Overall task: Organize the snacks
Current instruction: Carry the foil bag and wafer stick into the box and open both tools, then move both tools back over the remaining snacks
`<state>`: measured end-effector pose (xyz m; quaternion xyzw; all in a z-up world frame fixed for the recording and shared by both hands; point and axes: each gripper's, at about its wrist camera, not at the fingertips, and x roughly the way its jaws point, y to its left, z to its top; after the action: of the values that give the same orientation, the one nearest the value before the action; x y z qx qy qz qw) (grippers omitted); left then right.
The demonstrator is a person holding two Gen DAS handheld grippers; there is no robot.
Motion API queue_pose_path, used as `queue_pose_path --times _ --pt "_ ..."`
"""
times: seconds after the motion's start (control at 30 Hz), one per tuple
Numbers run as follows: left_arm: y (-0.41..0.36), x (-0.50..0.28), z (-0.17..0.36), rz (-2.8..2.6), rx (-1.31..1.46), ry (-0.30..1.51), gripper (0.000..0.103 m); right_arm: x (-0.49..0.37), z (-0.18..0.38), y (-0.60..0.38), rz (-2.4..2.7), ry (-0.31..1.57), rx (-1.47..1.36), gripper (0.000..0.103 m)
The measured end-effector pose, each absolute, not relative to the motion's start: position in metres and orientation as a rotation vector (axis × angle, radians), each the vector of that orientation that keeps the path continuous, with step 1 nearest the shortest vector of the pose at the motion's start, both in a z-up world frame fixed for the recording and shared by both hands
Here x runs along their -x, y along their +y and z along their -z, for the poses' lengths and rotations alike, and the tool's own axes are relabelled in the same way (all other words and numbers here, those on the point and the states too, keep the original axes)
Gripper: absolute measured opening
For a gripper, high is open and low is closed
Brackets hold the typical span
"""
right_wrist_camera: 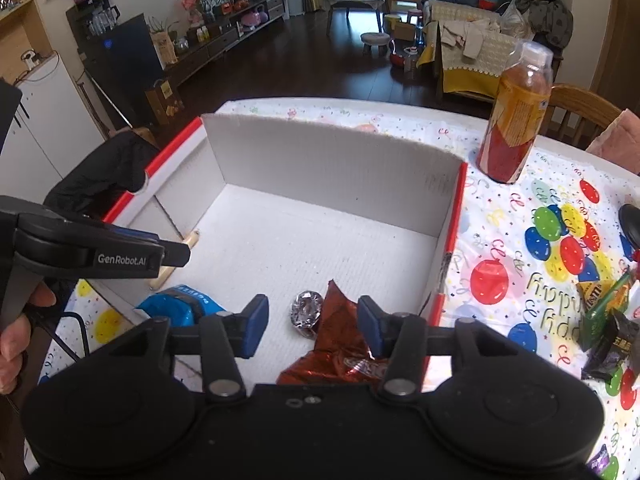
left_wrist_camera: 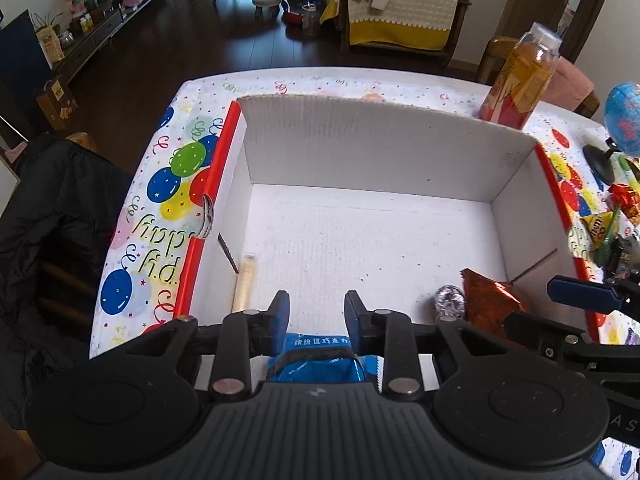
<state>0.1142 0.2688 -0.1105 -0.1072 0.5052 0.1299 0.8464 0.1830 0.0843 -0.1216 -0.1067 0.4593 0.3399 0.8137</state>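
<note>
Left wrist view: I am hovering my left hand-held gripper, jaws spread, over the box; a blue packet, foil ball and red wrapper are lying inside.

Right wrist view: my right hand-held gripper is hanging spread and empty above the red wrapper; several loose snacks are waiting on the desk, so I am judging the job about half done.

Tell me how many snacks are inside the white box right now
4: a pale stick by the left wall, a blue packet near the front, a silver foil ball and a red foil bag front right. More may hide beneath the grippers.
</note>
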Motion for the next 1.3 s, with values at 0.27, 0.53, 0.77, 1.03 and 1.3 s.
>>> queue_pose_path --times 0.27,0.53,0.77,1.03,1.3 --pt "0.255 -0.095 0.084 -0.268 0.216 1.004 0.055 -0.171 0.096 0.066 -0.723 0.930 0.185 0.069" --pt "0.234 -0.079 0.059 -0.256 0.199 0.938 0.071 -0.158 0.072 0.040 -0.703 0.878 0.152 0.082" --pt "0.210 -0.066 0.037 -0.206 0.192 0.879 0.084 -0.146 0.054 0.010 -0.686 0.835 0.137 0.091" --pt "0.166 -0.062 0.022 -0.125 0.185 0.834 0.099 -0.138 0.042 -0.035 -0.653 0.804 0.079 0.103" --pt "0.104 -0.079 0.025 -0.037 0.183 0.831 0.102 -0.135 0.049 -0.101 -0.576 0.763 0.070 0.103"
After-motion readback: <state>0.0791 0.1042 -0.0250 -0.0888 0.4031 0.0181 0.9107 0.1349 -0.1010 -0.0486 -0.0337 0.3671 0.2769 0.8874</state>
